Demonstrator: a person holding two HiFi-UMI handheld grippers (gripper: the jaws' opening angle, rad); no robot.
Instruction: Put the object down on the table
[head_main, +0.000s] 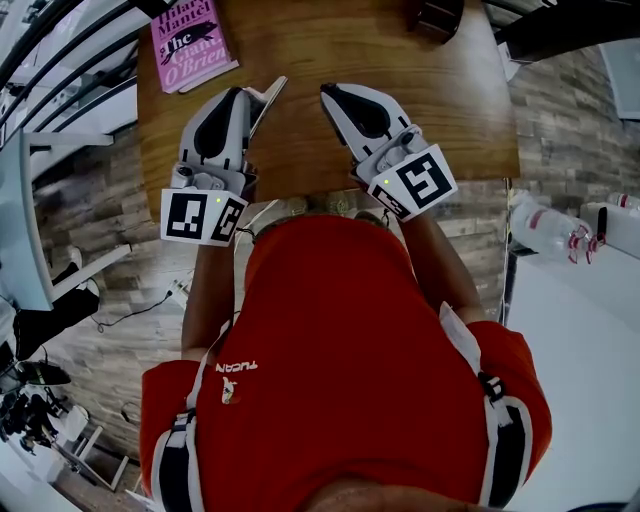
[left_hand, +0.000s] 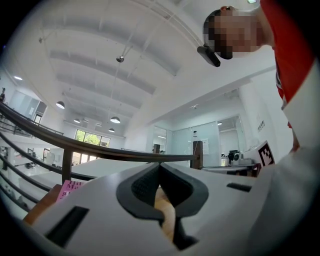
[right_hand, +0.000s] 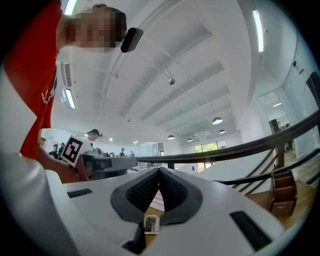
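Observation:
I hold both grippers over the near part of a wooden table, jaws pointing away from me. My left gripper is shut, its pads meeting at the tip with nothing between them; only bare wood shows below the tips. My right gripper is also shut and empty, pads together. A pink book lies flat at the table's far left corner, apart from both grippers; it also shows low at the left edge of the left gripper view.
A dark wooden item stands at the table's far edge, seen at right in the right gripper view. A plastic bottle lies on a white surface to my right. A dark railing runs beyond the table.

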